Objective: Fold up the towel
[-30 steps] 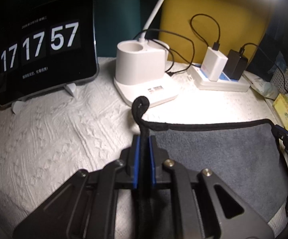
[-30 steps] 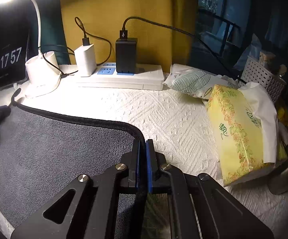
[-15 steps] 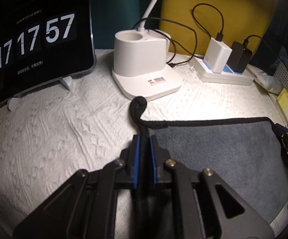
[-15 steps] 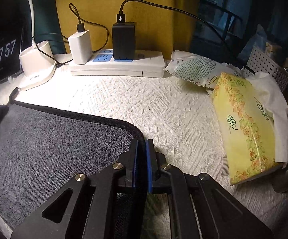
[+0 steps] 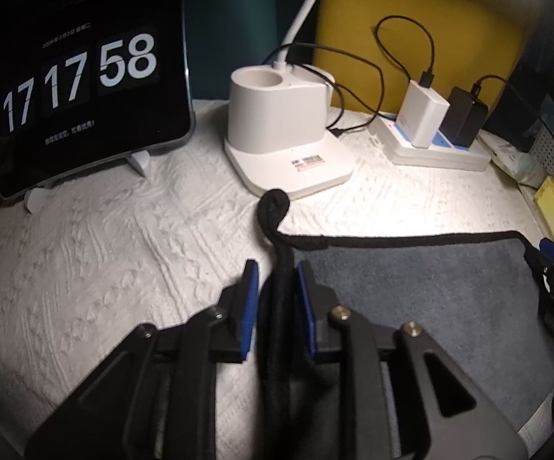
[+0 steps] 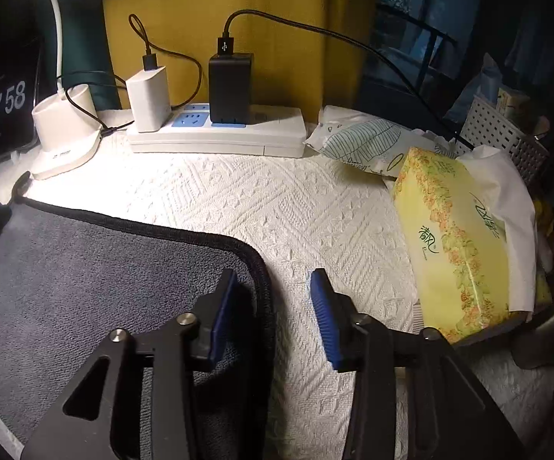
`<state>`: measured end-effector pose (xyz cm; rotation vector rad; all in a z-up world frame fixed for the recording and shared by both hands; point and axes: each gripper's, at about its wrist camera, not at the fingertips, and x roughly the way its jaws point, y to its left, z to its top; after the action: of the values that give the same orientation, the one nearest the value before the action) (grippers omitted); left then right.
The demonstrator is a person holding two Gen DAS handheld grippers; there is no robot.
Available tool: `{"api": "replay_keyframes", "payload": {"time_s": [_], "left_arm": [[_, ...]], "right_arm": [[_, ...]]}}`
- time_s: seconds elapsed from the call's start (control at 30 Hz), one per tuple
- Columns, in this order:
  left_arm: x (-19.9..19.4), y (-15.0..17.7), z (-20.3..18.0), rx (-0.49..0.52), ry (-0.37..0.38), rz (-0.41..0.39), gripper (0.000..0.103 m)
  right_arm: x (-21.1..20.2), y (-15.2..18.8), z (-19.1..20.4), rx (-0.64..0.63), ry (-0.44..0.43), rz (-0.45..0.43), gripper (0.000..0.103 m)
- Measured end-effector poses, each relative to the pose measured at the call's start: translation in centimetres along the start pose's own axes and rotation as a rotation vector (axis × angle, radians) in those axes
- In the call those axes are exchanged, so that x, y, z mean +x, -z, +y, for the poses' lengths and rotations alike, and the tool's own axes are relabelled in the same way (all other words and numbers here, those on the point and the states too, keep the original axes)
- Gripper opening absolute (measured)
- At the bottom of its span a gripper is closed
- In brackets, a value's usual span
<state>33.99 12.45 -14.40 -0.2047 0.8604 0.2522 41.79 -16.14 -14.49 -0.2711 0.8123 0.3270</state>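
Left gripper: jaws parted a little, blue pads standing off either side of the black-bound corner of the grey towel, which rises between them with its loop just ahead; no grip visible. Right gripper: jaws wide apart, straddling the towel's rounded right corner, left pad over the cloth, right pad over the white table cover. Towel lies flat between both grippers; tissue pack right of the right jaws.

Matt fleecy towel – embossed tablecloth, rough
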Motion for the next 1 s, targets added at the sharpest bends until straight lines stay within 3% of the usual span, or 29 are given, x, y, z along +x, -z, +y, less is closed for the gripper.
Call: {"api": "replay_keyframes", "payload": {"time_s": [0.07, 0.13, 0.2, 0.23, 1.0], "left_arm": [[-0.4, 0.0, 0.1, -0.008, 0.005, -0.005, 0.024], [-1.0, -0.1, 0.1, -0.012, 0.005, -0.016, 0.032], [-1.8, -0.1, 0.1, -0.017, 0.022, -0.029, 0.060], [-2.2, -0.1, 0.0, -0.017, 0.024, -0.037, 0.062], [-9.6, 1.5, -1.4, -0.006, 0.046, -0.121, 0.065]], "right_arm": [[-0.5, -0.1, 0.0, 0.001, -0.003, -0.010, 0.047], [-1.1, -0.2, 0.0, 0.004, -0.005, -0.021, 0.048], [-1.7, -0.3, 0.0, 0.005, -0.009, -0.028, 0.049], [-2.0, -0.3, 0.1, 0.003, -0.009, -0.032, 0.049], [-9.5, 1.6, 0.0, 0.039, -0.003, -0.114, 0.049]]}}
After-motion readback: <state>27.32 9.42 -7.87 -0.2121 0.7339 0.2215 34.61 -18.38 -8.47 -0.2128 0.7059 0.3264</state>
